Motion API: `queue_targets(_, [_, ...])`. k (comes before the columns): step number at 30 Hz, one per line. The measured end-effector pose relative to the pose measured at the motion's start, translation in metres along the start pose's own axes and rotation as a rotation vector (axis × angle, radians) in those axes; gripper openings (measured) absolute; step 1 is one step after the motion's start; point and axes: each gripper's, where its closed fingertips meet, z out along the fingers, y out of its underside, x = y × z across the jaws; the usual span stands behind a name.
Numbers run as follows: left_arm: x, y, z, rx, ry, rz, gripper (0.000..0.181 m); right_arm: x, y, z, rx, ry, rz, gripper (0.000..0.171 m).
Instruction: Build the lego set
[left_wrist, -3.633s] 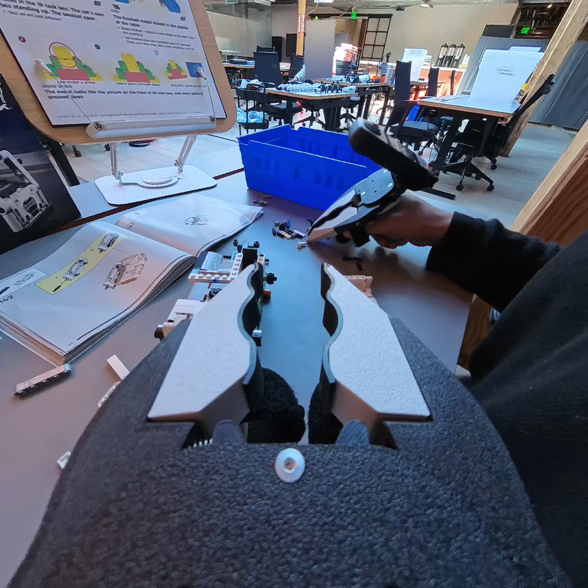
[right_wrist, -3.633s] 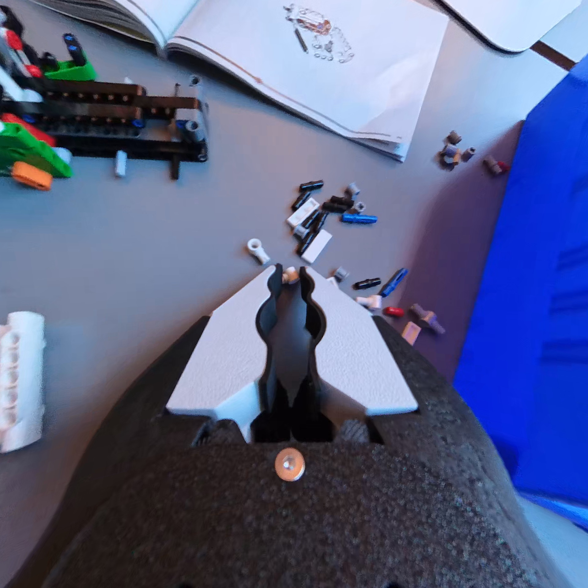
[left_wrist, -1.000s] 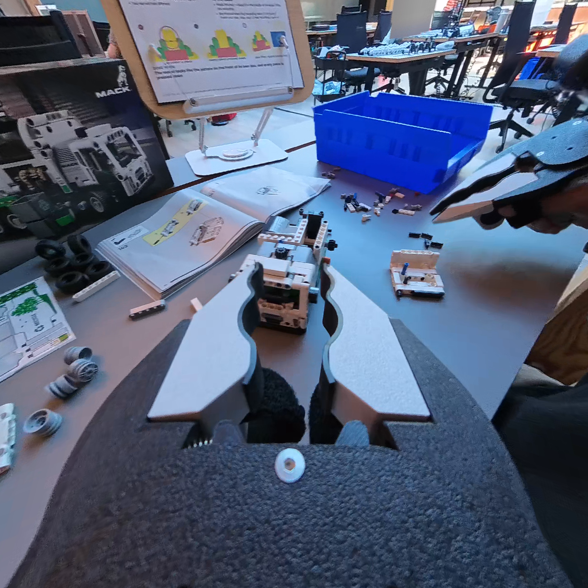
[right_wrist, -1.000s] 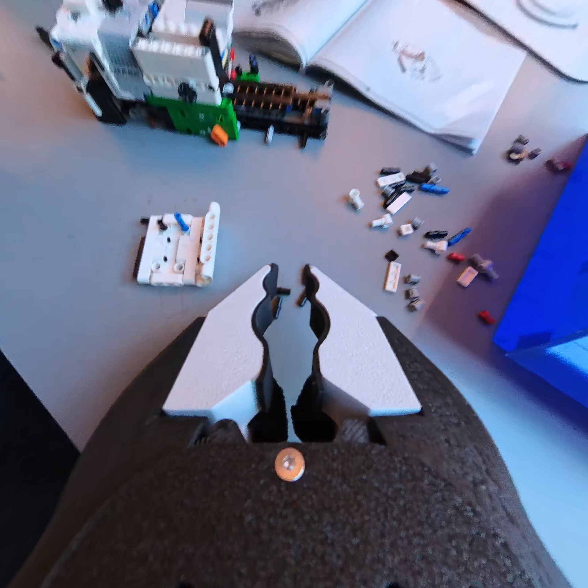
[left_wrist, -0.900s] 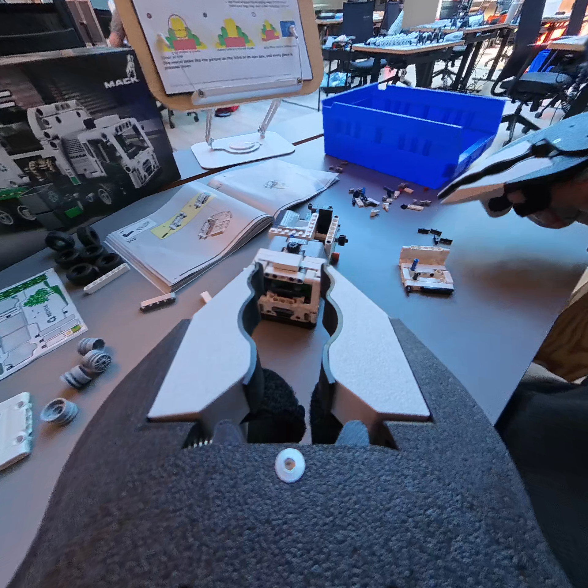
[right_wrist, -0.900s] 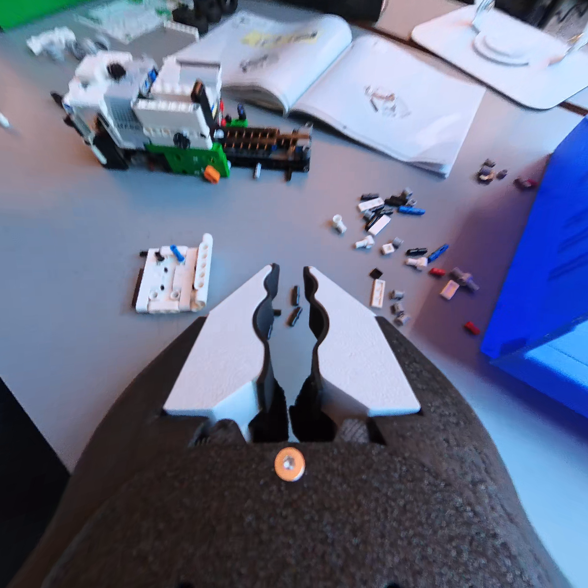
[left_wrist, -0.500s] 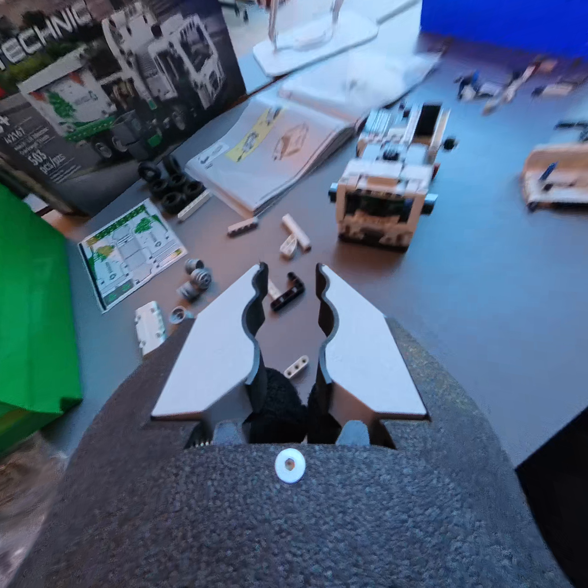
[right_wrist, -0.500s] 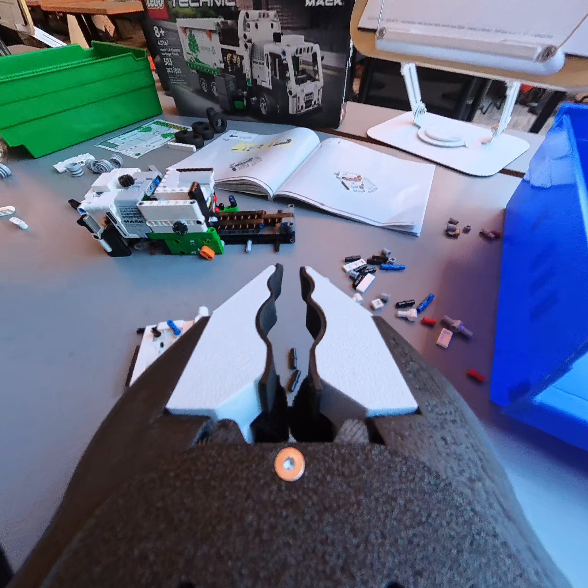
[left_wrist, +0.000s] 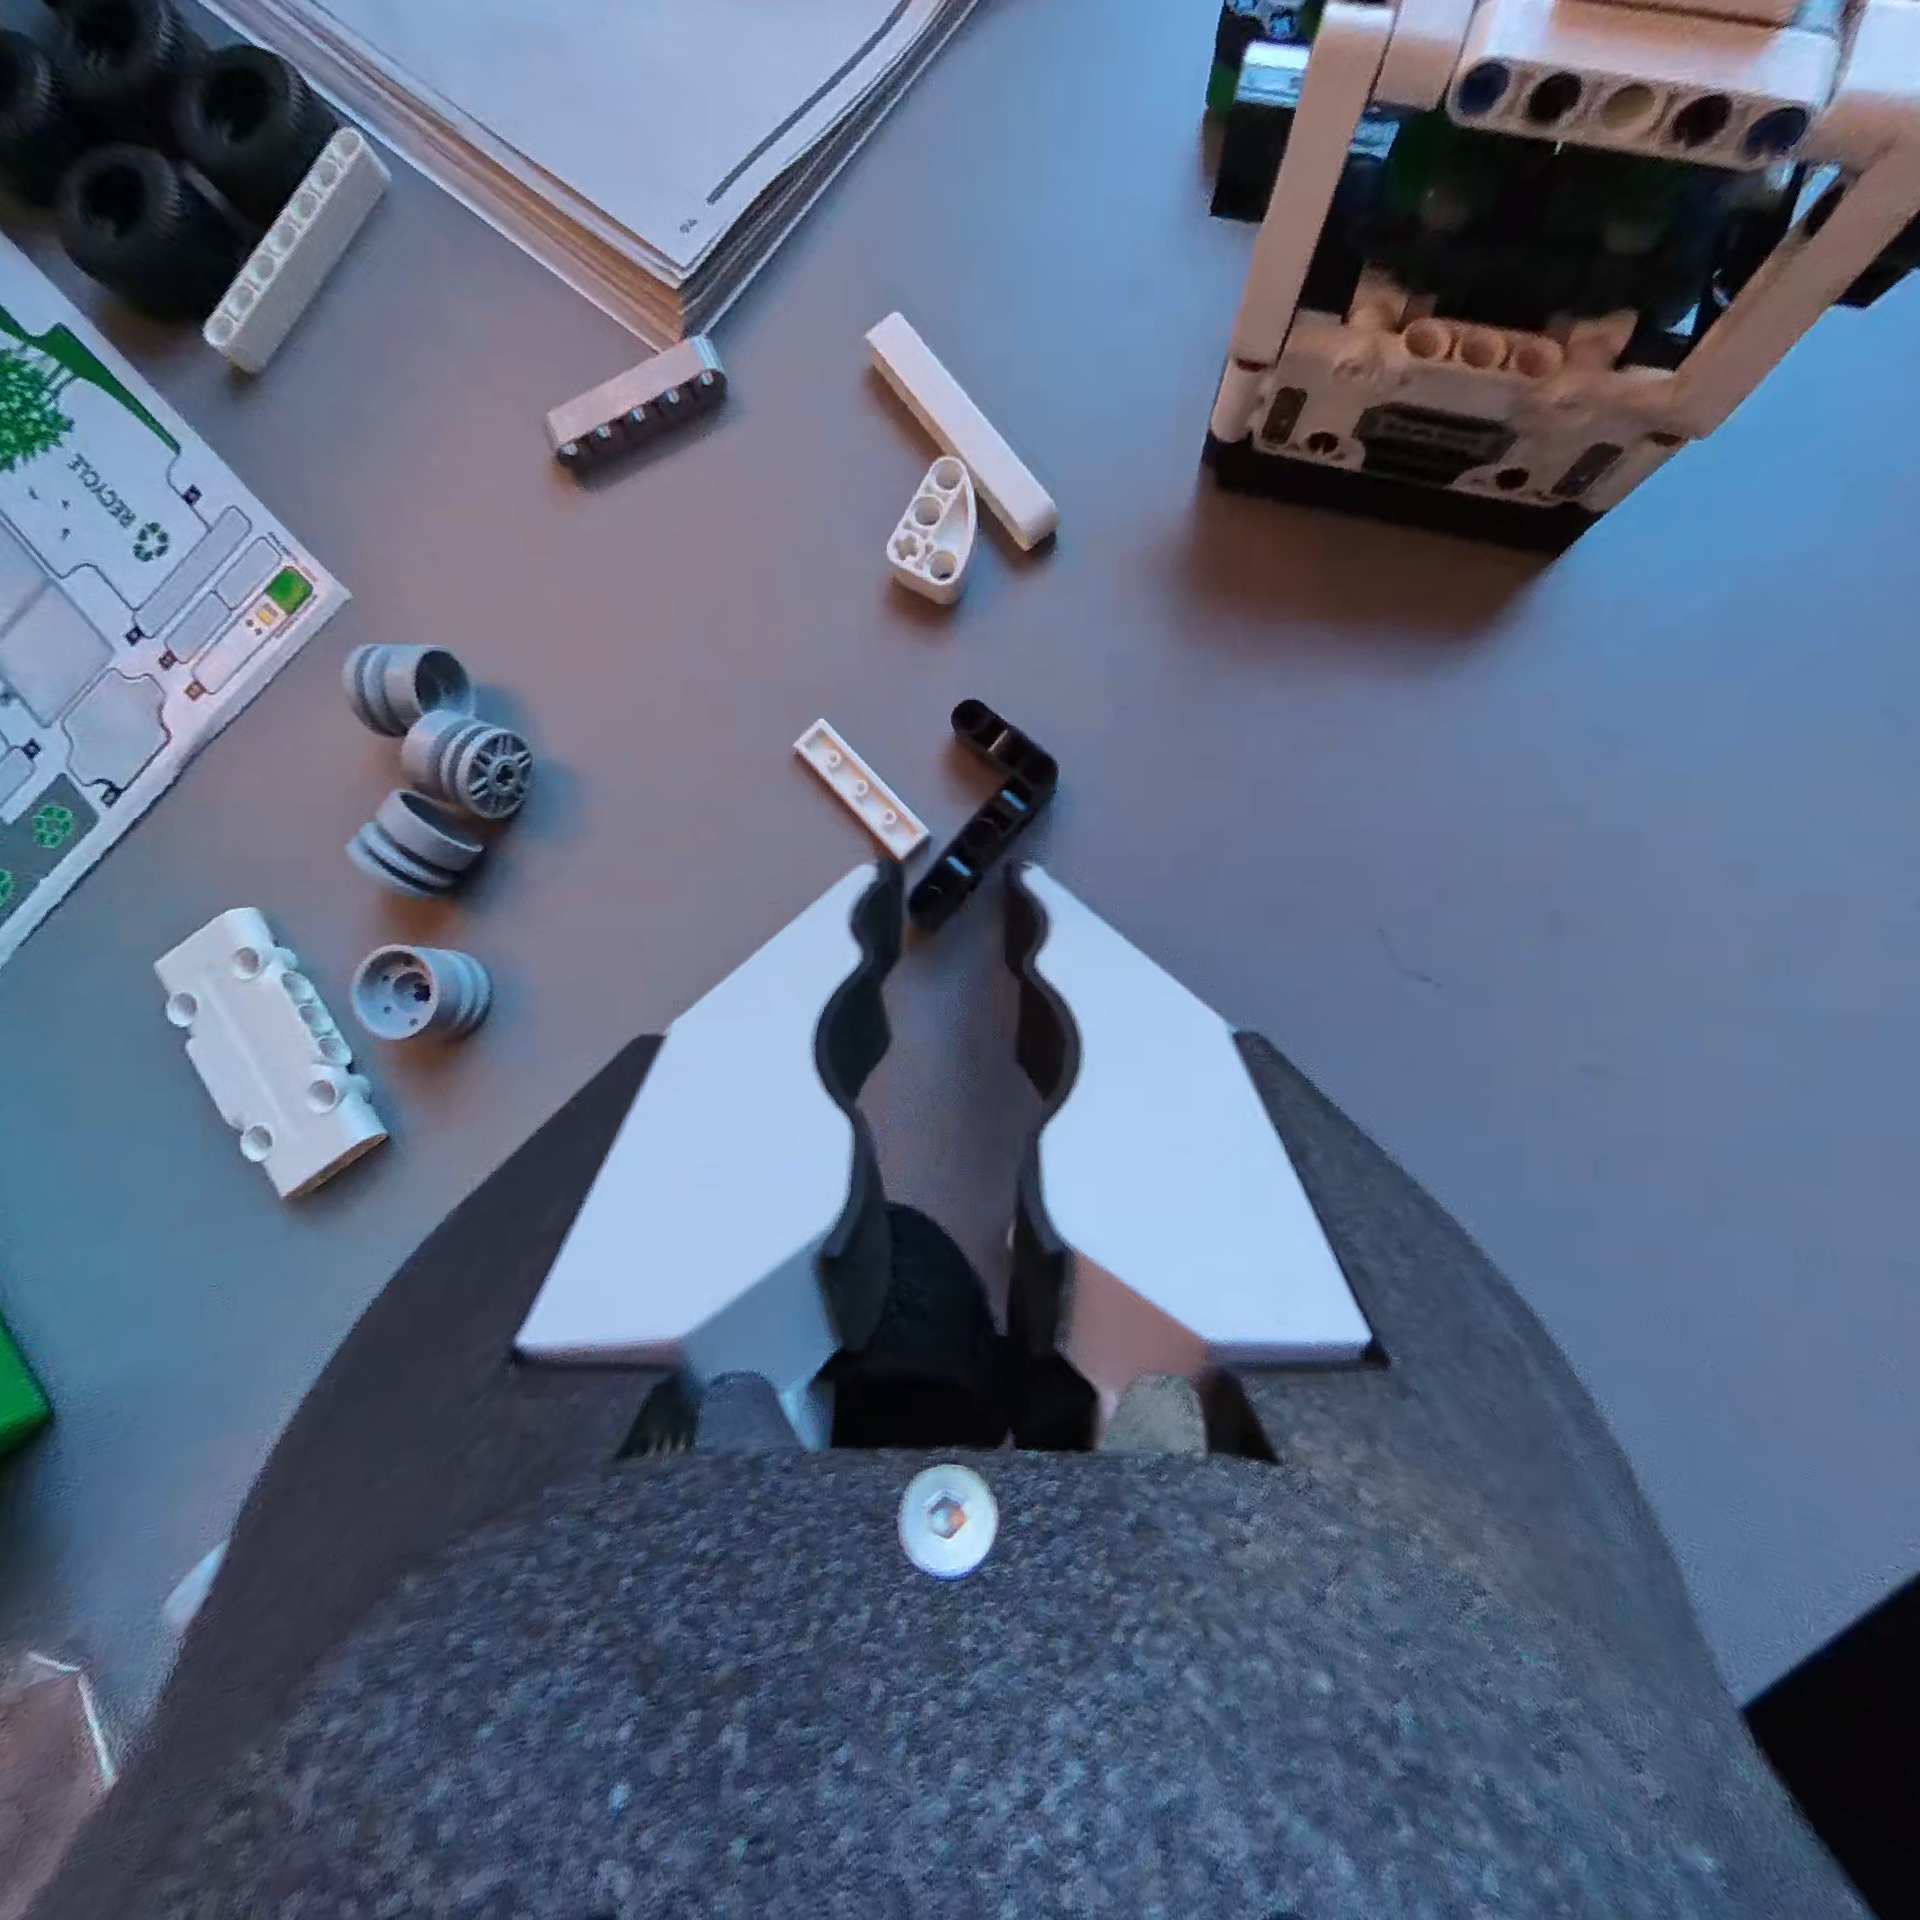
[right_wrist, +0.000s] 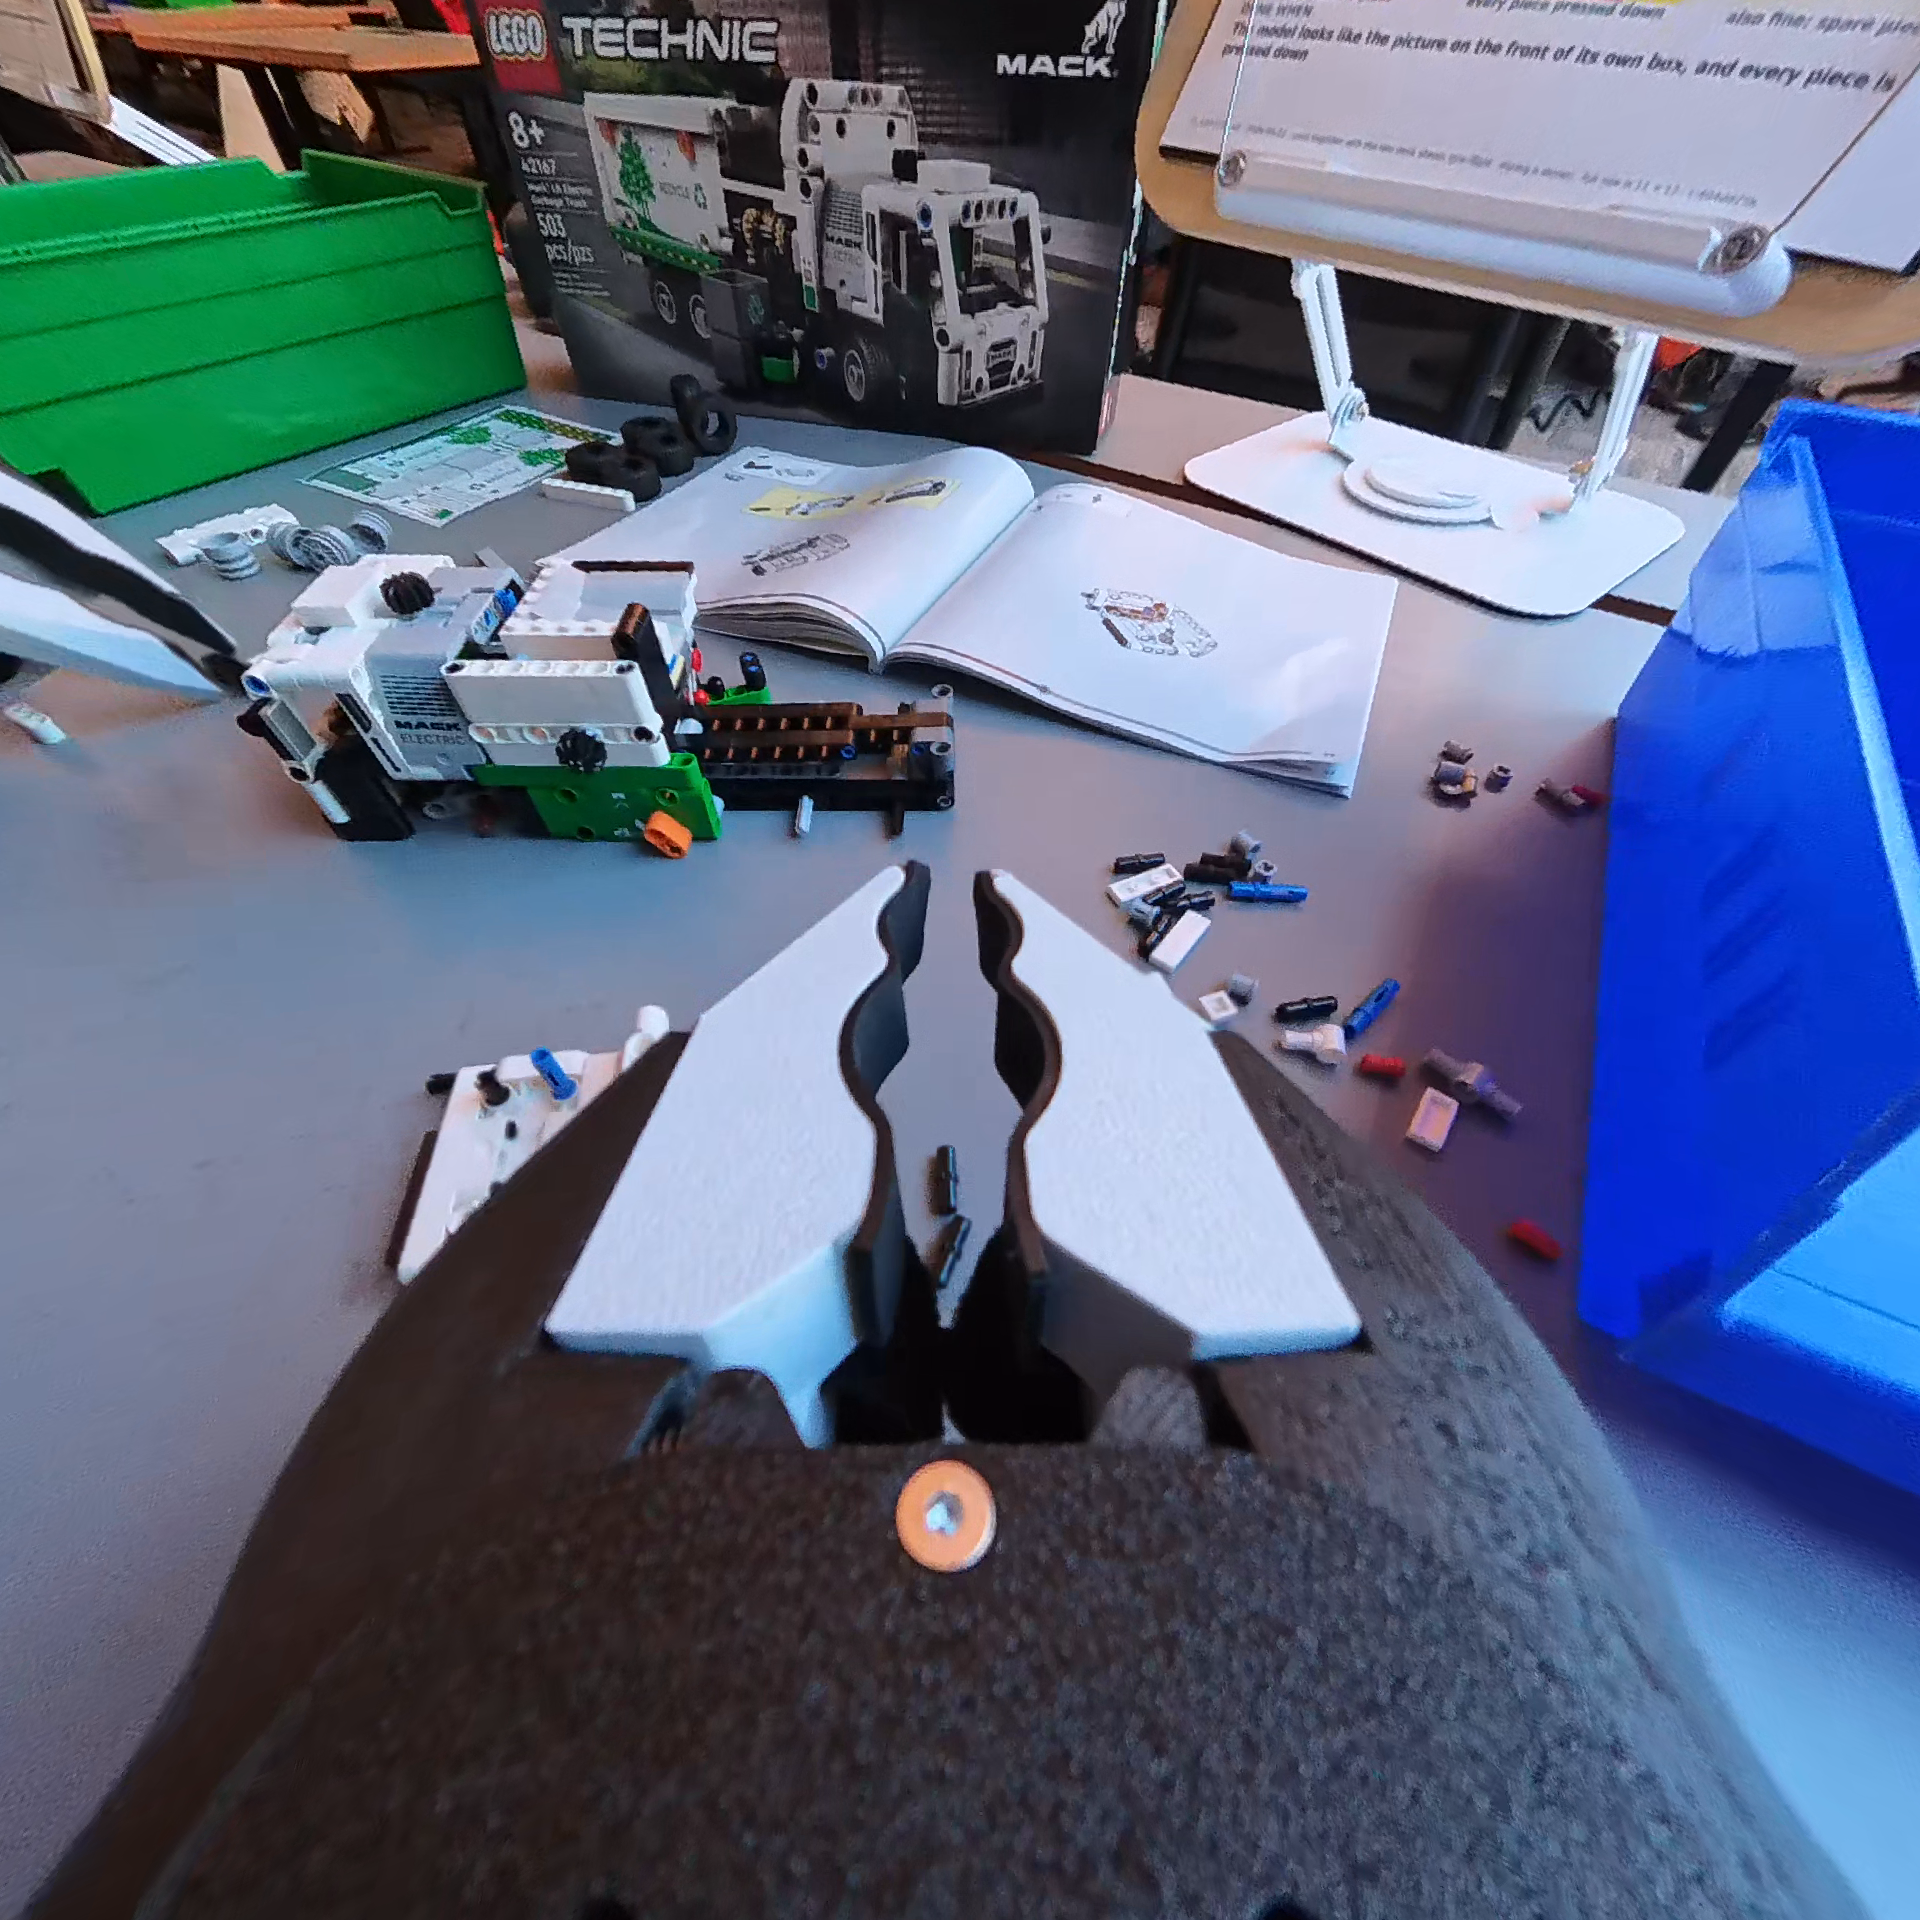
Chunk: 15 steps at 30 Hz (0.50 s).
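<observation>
The part-built white and green truck stands on the grey table; its cab front shows in the left wrist view. My left gripper is open, close above the table, with the near end of a black L-shaped beam between its fingertips, not gripped. A white flat plate lies just left of that beam. My right gripper is empty, its jaws a narrow gap apart, hovering over two black pins. A white sub-assembly lies to its left.
White beams, a grey beam, grey hubs, a white panel and black tyres lie on the left. Small parts, blue bin, green bin, booklet, box. My hands' fingertips stand some 35 cm from each other.
My left gripper left the truck's cab, swung left and dropped to the black L-shaped beam. My right gripper tilted up from the table and its jaws narrowed a little.
</observation>
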Motion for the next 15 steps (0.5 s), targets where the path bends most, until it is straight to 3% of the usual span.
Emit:
queue_targets(2, [0.004, 0.001, 0.000, -0.023, 0.029, 0.008, 0.007, 0.002, 0.001, 0.001, -0.001, -0.011, 0.017, 0.009])
queue_targets(7, [0.018, -0.006, -0.005, -0.021, 0.017, 0.087, 0.007, -0.013, -0.009, 0.004, 0.002, -0.102, 0.027, 0.009])
queue_targets(9, [0.029, -0.021, -0.016, 0.052, 0.016, 0.137, 0.007, -0.043, -0.014, 0.006, -0.021, -0.244, 0.050, 0.010])
queue_targets(12, [0.056, -0.061, -0.044, 0.254, 0.009, 0.268, 0.007, -0.104, -0.026, 0.011, -0.092, -0.505, 0.150, 0.032])
queue_targets(15, [0.094, -0.096, -0.069, 0.432, 0.030, 0.410, 0.006, -0.152, -0.052, 0.018, -0.086, -0.665, 0.242, 0.034])
